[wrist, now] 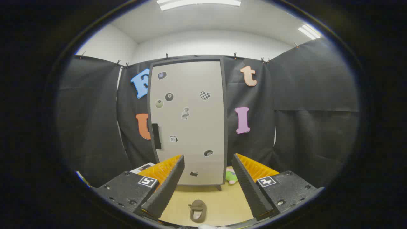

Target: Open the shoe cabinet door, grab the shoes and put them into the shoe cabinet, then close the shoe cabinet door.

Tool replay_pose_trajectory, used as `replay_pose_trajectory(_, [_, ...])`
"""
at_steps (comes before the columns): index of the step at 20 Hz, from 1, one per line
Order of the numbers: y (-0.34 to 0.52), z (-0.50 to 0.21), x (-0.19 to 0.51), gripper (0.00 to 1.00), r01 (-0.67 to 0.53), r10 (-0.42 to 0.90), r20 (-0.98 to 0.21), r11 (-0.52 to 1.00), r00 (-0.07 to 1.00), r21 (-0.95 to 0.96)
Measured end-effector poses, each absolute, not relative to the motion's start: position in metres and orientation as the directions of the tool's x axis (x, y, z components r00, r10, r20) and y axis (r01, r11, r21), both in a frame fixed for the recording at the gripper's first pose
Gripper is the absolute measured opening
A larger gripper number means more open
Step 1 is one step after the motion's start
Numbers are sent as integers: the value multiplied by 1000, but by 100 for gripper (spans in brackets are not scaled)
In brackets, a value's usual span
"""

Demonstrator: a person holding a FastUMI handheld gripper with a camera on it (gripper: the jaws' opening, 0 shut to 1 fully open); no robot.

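- Gripper [208, 187]: nearest item; its two fingers stand wide apart with nothing between them but bare floor and, lower down, the shoe.
- Shoe [197, 210]: brown, lying on the tan floor [222, 203] between the fingers, close to the camera and well short of the cabinet; its near end is cut off, so its full shape is hard to judge.
- Paper [143, 167]: a flat sheet behind the left finger, mostly hidden.
- Handle [156, 136]: dark vertical bar on the door's left edge, beyond the left finger.
- Cabinet door [189, 122]: pale, upright, shut, dotted with small stickers; the inside of the cabinet is hidden.
- Green toy [231, 176]: partly hidden behind the right finger, beside the cabinet's lower right corner.
- Risks, as judged: the handle is narrow and sits flush to the frame, so the fingers could slip off it or close on the frame instead; a door swung wide may strike the shoe or be blocked by it.
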State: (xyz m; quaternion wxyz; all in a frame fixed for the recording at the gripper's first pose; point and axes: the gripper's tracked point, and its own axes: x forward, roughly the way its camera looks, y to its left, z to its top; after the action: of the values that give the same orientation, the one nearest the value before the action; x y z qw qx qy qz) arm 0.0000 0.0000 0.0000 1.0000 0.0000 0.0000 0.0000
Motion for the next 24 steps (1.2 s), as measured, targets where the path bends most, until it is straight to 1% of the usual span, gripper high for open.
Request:
replay_pose_trajectory(15, [18,-5,8,99,-8,8,6,1000,1000,-28])
replay_pose_trajectory(18, [30,-8,24,99,-9,9,-3,999,1000,-38])
replay_pose_trajectory(22, [68,-20,61,99,-59,59,-18,998,998,-17])
replay_pose_trajectory(24, [96,-27,85,99,-105,105,-34,994,994,-13])
